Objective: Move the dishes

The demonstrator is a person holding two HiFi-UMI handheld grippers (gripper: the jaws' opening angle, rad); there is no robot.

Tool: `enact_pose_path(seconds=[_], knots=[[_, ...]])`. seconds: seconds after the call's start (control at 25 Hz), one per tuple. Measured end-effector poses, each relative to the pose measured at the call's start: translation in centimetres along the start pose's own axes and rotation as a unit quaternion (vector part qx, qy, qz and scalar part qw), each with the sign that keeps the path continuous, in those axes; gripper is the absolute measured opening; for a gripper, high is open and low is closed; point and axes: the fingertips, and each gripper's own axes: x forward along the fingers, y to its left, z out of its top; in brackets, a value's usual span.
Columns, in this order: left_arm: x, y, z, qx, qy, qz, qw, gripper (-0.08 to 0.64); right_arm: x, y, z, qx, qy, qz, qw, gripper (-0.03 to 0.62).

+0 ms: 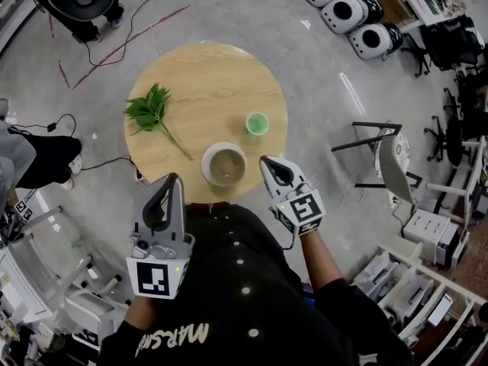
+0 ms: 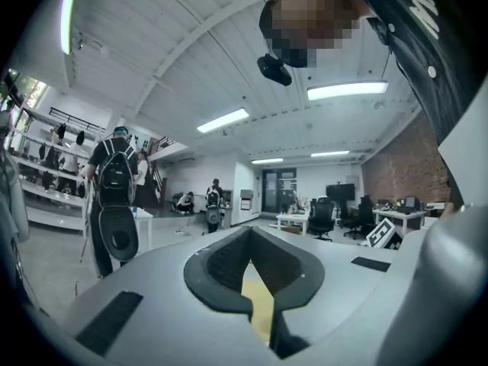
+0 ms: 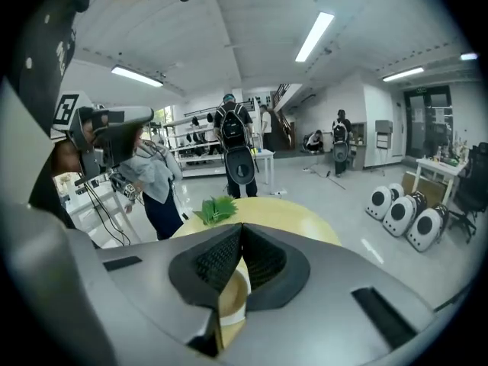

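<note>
Left gripper (image 1: 174,179): you held its fingers closed, empty, below the bench (image 1: 206,67) | right gripper (image 1: 268,162): fingers closed, empty, just right of bowl (image 1: 224,165) | bowl sat at bench's lower edge | cup (image 1: 257,123) stood upper right of it

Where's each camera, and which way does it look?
Head view: on the head, looking down at table, left hand-held gripper, right hand-held gripper, shirt.
Left gripper view: rides that gripper, facing level across room; own jaws, shirt.
Right gripper view: rides that gripper, tilted down at table; own jaws, shirt.
Shared: head and right gripper views show bowl, leaves.
</note>
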Motion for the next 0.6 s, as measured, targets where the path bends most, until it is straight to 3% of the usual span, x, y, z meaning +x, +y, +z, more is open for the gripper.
enact_pose_path(seconds=[0.12, 0.28, 0.36, 0.52, 0.6], knots=[[-1.1, 0.8, -0.1, -0.003, -0.004, 0.019, 0.9998, 0.017, 1.6, 0.9, -2.4, -0.001, 0.038, 0.019, 0.999, 0.004], [-2.5, 2.0, 0.1, -0.006, -0.008, 0.042, 0.9991, 0.017, 3.9, 2.0, -5.2, 0.001, 0.093, 0.055, 0.994, 0.101], [-3.1, 2.4, 0.1, -0.007, -0.005, 0.054, 0.9985, 0.017, 5.2, 2.0, -7.4, 0.002, 0.135, 0.067, 0.989, 0.187], [-4.2, 3.2, -0.2, -0.009, 0.003, 0.079, 0.9969, 0.017, 8.0, 1.4, -12.4, 0.011, 0.22, 0.072, 0.973, 0.265], [-4.8, 3.5, -0.5, -0.006, 0.011, 0.087, 0.9961, 0.017, 8.9, 1.0, -14.0, 0.03, 0.245, 0.071, 0.967, 0.272]])
